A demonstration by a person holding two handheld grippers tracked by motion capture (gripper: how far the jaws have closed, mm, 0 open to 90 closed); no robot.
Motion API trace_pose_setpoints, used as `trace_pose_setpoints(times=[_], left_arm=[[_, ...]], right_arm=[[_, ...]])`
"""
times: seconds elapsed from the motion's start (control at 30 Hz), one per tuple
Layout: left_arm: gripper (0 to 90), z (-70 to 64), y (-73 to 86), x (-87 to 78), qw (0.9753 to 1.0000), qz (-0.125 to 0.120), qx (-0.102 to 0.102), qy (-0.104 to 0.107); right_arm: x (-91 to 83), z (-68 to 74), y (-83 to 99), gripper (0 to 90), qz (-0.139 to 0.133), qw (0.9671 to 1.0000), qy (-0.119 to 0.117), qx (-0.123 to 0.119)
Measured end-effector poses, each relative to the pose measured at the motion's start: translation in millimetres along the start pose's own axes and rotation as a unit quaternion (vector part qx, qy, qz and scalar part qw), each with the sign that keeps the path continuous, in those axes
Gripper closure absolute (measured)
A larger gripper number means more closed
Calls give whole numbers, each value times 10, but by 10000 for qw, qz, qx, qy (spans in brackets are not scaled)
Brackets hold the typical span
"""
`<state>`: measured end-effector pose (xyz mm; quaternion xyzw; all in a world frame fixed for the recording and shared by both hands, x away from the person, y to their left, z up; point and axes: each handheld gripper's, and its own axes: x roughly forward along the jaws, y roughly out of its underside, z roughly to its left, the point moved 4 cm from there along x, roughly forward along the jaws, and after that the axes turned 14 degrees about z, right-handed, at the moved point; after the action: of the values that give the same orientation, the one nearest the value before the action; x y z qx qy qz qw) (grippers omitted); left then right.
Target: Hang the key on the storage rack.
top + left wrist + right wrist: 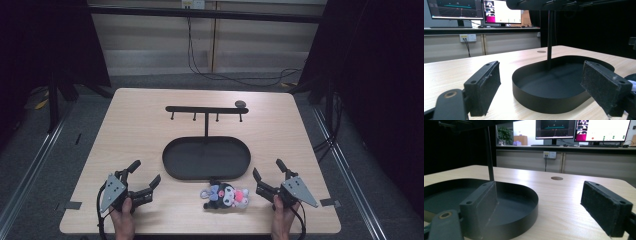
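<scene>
A small plush toy (226, 196), dark with pink and white parts, lies on the wooden table (130, 130) near its front edge, just in front of a black oval tray (170, 150). From the tray's back rises a thin post carrying a black crossbar with several hooks (205, 109). My left gripper (146, 171) rests open left of the toy, and my right gripper (267, 167) rests open right of it. In the left gripper view the open pads (486, 85) frame the tray (549, 100). The right gripper view has its pads (604, 205) apart, with the tray (524, 195) on the left.
A dark round spot (240, 104) sits on the table behind the crossbar's right end. Tape marks (73, 205) flag the front corners. Monitors (499, 11) and a cabinet with a wall socket (549, 154) stand beyond the table. Dark curtains flank both sides.
</scene>
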<state>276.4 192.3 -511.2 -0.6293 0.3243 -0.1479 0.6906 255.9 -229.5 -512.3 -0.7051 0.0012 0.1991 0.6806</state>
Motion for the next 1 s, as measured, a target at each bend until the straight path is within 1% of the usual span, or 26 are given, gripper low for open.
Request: trace_pose_setpoints(times=[0.03, 0.1, 0.17, 0.2, 0.23, 0.27, 0.37, 0.43, 0.47, 0.5, 0.57, 0.63, 0.67, 0.73, 0.77, 0.83, 0.87, 0.93, 1.0], left_arm=[[155, 0, 0, 0, 10000, 0, 1, 0], [155, 1, 0, 0, 10000, 1, 6, -3], [155, 4, 0, -1, 10000, 6, 23, -11], [155, 4, 0, -2, 10000, 8, 26, -12], [156, 4, 0, -2, 10000, 8, 27, -12], [155, 4, 0, -1, 10000, 7, 24, -12], [155, 0, 0, 0, 10000, 0, 0, 0], [155, 0, -1, 0, 10000, 1, 0, -1], [155, 0, -1, 1, 10000, 1, -1, -1], [155, 1, -1, 1, 10000, 1, -4, -6], [156, 1, -1, 1, 10000, 1, -7, -7], [156, 1, -1, 1, 10000, 2, -6, -7], [156, 1, -1, 1, 10000, 3, -4, -6], [156, 0, -1, 1, 10000, 2, -2, -2], [156, 1, -1, 1, 10000, 1, -6, -8], [156, 1, -1, 1, 10000, 0, -9, -8], [156, 1, -1, 1, 10000, 1, -7, -7], [156, 1, -1, 1, 10000, 1, -9, -8], [156, 0, -1, 1, 10000, -1, -9, -6]], right_arm=[[0, 0, 0, 129, 0, 10000, 0, 0], [26, 15, -5, 133, 153, 9998, 74, -64], [22, 13, -3, 136, 180, 9998, 69, -18], [16, 9, -2, 131, 169, 9998, -55, 0], [4, 1, 0, 132, 131, 9999, -90, 29], [-1, -2, 2, 132, 102, 9999, -82, 71], [-7, 7, 3, 132, 79, 9999, -119, 37], [8, 9, 0, 132, 147, 9998, -99, 17], [11, 4, -1, 133, 154, 9998, -109, 58], [12, 1, -1, 137, 161, 9997, -171, 65], [29, -8, -4, 148, 301, 9994, -145, 112], [47, -3, -7, 189, 431, 9989, -143, 101], [66, 19, -9, 238, 526, 9984, -201, 52], [72, 23, -10, 255, 568, 9981, -232, 26], [82, 36, -12, 255, 642, 9975, -291, 35], [89, 76, -25, 296, 787, 9959, -442, 11], [86, 91, -34, 310, 816, 9956, -462, -26], [70, 118, -61, 367, 811, 9954, -506, -96], [63, 137, -93, 388, 915, 9941, -572, -143]])
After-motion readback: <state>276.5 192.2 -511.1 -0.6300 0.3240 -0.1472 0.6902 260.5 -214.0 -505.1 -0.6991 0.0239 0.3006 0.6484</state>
